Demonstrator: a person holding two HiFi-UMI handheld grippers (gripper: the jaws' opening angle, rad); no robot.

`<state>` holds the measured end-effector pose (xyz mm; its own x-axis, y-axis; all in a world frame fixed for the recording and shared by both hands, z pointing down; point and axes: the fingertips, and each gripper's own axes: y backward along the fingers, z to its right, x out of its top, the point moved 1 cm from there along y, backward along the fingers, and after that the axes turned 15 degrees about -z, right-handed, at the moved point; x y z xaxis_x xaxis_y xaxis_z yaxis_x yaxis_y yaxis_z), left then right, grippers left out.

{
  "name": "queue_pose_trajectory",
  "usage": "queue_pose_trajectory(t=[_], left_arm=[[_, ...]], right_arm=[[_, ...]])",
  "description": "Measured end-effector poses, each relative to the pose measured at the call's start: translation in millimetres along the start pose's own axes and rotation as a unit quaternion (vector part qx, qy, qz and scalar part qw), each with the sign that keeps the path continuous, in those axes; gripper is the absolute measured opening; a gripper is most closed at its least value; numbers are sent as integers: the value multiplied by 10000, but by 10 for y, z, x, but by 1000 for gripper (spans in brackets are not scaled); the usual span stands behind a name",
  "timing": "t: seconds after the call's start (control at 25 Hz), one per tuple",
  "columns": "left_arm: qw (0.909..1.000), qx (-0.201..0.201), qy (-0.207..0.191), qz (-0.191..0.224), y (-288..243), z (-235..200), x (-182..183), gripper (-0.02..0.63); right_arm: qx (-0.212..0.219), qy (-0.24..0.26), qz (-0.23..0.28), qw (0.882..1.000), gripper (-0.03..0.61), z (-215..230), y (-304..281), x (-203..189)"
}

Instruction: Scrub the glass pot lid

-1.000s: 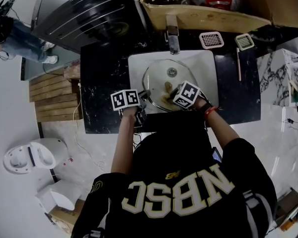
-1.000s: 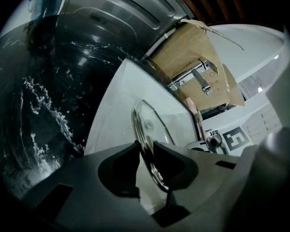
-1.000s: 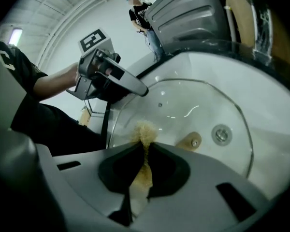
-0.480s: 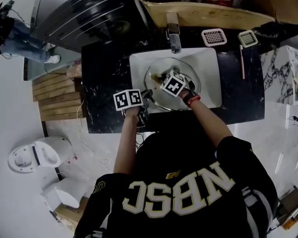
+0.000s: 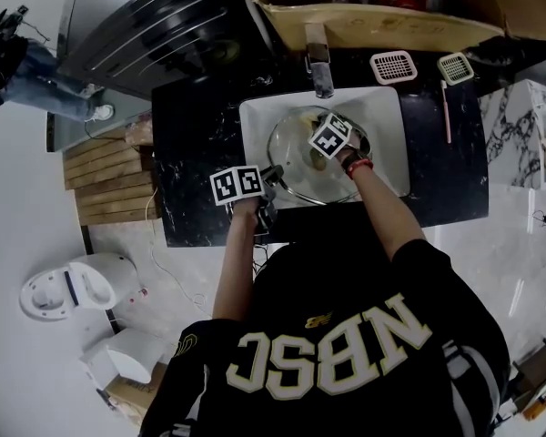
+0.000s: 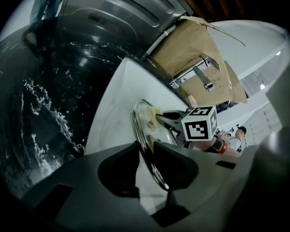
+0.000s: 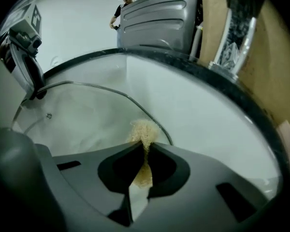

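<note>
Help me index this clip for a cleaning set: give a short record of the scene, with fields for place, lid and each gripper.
place: white sink set in a dark counter
lid: glass, in the sink
left gripper: jaws shut on the lid's rim
right gripper: jaws shut on a sponge
sponge: tan, against the lid
</note>
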<state>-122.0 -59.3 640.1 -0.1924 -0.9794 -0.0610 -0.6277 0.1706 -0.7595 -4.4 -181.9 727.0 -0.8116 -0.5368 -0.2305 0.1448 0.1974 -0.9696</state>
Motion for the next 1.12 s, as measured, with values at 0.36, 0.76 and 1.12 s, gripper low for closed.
queue_pose_trajectory(t=[0.36, 0.76, 1.12], left_arm=[[9998, -169, -2, -41, -7, 21, -4, 100], [9998, -195, 32, -45, -6, 21, -3, 100], [9997, -164, -153, -56, -5, 28, 1, 101]], right_arm=[[-157, 252, -881, 9957, 29, 300, 35, -758], [-72, 753, -1382, 9875, 28, -9, 329, -1290], [1793, 813, -1253, 9724, 28, -777, 791, -1303]])
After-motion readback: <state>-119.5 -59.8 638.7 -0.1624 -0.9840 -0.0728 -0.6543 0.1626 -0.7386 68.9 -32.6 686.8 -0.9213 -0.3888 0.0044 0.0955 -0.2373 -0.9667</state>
